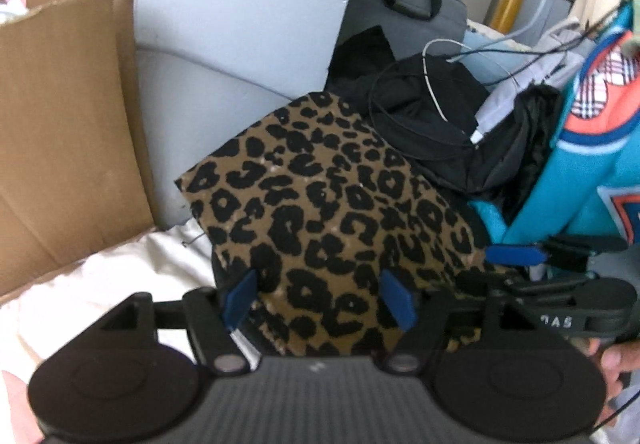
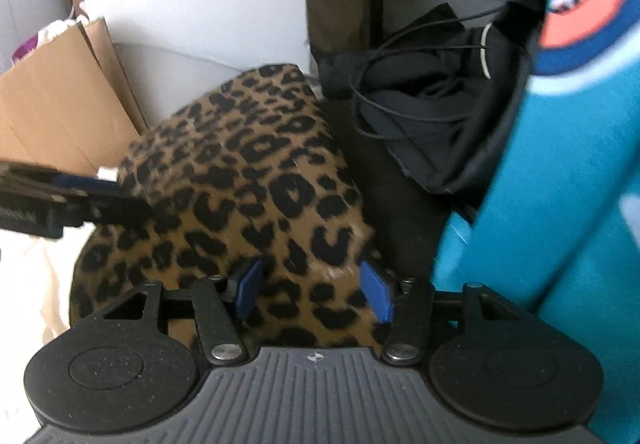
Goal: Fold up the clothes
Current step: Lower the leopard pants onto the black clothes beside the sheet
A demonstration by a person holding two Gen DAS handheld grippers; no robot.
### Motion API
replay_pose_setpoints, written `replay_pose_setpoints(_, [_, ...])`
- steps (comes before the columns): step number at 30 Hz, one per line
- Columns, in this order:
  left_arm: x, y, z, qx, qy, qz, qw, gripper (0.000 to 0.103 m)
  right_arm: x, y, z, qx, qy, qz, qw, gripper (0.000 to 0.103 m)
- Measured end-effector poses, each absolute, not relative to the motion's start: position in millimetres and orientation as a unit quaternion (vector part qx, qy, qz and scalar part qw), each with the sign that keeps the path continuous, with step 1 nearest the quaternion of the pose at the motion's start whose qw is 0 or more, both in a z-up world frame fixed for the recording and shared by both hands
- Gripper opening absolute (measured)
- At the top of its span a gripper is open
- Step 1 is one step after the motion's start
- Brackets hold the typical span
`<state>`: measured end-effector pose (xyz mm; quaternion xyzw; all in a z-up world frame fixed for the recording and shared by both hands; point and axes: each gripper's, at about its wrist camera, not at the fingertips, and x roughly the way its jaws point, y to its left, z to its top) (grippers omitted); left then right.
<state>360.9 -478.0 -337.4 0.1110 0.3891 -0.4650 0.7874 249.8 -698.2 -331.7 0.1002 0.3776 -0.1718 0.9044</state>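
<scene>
Bedding, cream-white (image 1: 120, 264), spreads below and to the left of the left jaws; it seems to serve as the folding bed, though only a strip of it shows.

Cardboard sheet (image 1: 60, 115) leans far left of both jaws, against a pale wall panel (image 1: 240, 3). Out of the working area, likely just stored there.

Teal garment with orange and white print (image 2: 560, 183) hangs to the right of the right jaws, upright and draped, so probably held or hung from above. What carries it is out of frame.

Leopard-print garment (image 1: 320, 195), the piece in hand: a squared, flat-edged bundle directly ahead of both pairs of jaws, lying on the bedding. Its straight edges and clean corner suit a piece already folded at least once. Whether another fold is due I cannot tell.

Black clothing heap with thin cables (image 1: 432, 111) sits beyond the leopard piece, ahead and right of the left jaws.

Left gripper (image 1: 318, 298): jaws spread, the leopard cloth's near edge between the blue pads, nothing pinched that I can see.

Right gripper (image 2: 314, 294): jaws likewise spread over the near edge, not clamped.

View differences: the left wrist shows the right gripper coming in at right, plus a fingertip (image 1: 616, 362). The right wrist shows the left tool at the bundle's left corner, and the bundle's rounded thickness.
</scene>
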Motion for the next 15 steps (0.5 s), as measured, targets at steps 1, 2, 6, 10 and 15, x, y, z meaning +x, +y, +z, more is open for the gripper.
replay_pose_setpoints(1, [358,-477,-336,0.12,0.386,-0.463,0.788,0.07,246,-699,-332,0.101,0.379,-0.177,0.903,0.06])
replay_pose_setpoints(2, [356,-474,-334,0.122,0.386,-0.459,0.791,0.062,242,-700,-330,0.103,0.379,-0.183,0.901,0.06])
replay_pose_setpoints(6, [346,-465,-319,0.105,0.385,-0.464,0.791,0.031,227,-699,-320,0.121,0.364,-0.191,0.904,0.054])
replay_pose_setpoints(10, [335,-462,-309,0.081,0.381,-0.479,0.787,0.024,219,-689,-304,0.131,0.334,-0.181,0.916,0.047])
replay_pose_setpoints(15, [324,-465,-315,0.075,0.381,-0.481,0.786,0.022,226,-667,-303,0.128,0.338,-0.149,0.92,0.043])
